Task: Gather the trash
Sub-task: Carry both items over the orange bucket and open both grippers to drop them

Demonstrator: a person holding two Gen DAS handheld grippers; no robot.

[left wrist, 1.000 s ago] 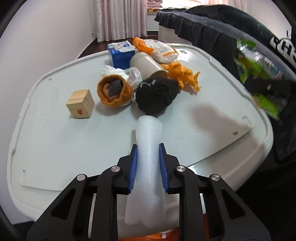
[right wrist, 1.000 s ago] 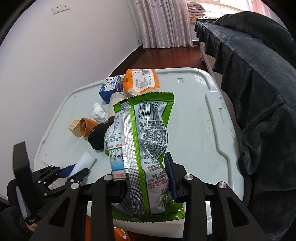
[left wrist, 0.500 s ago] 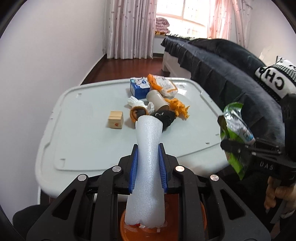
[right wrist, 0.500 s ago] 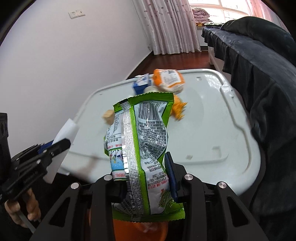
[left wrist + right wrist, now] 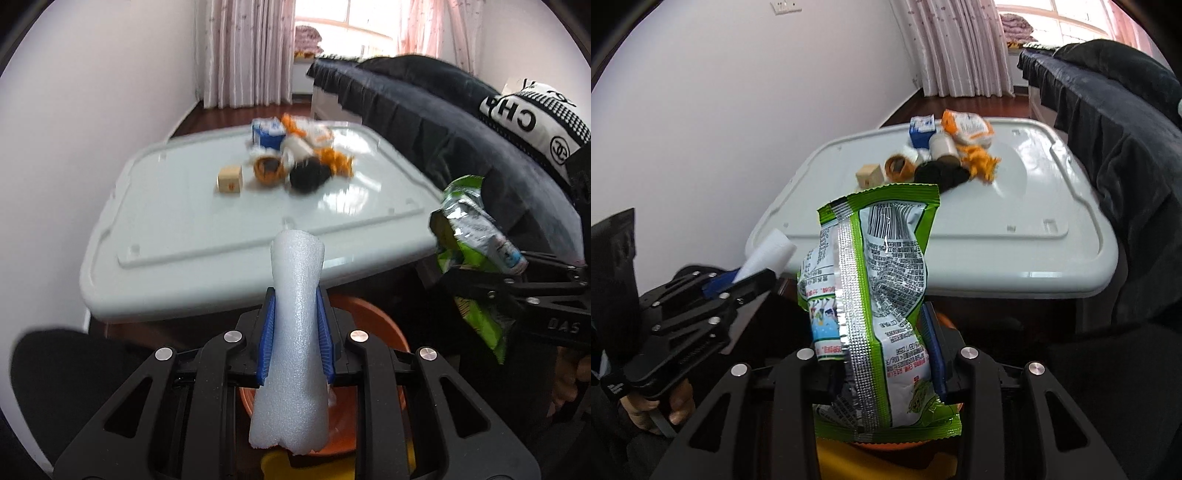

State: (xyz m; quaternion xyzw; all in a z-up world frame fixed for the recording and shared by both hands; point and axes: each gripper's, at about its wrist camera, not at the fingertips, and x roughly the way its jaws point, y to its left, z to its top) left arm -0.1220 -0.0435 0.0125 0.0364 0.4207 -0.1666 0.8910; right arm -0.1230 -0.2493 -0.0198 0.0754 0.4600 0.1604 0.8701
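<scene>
My left gripper [image 5: 297, 321] is shut on a white foam tube [image 5: 295, 266] that stands up between its blue pads. Below it sits an orange bin [image 5: 373, 321], just off the near edge of the white table [image 5: 166, 229]. My right gripper [image 5: 882, 343] has a crumpled green snack bag [image 5: 882, 273] between its pads; the jaws are opening slightly, and the blue pad still touches the bag. Each gripper shows in the other's view: the right gripper [image 5: 480, 284] with the bag, the left gripper [image 5: 746, 284] with the foam tube [image 5: 768, 254].
The far half of the table holds a wooden block [image 5: 230, 179], an orange roll [image 5: 269, 169], a black sock [image 5: 308, 176], a blue carton [image 5: 267, 133], an orange packet [image 5: 967, 127] and an orange toy [image 5: 980, 164]. A dark covered sofa [image 5: 424, 118] runs along the right.
Both grippers have drawn back from the table with the foam tube and the green bag. The table looks farther off, and the orange bin now lies under the fingers.
</scene>
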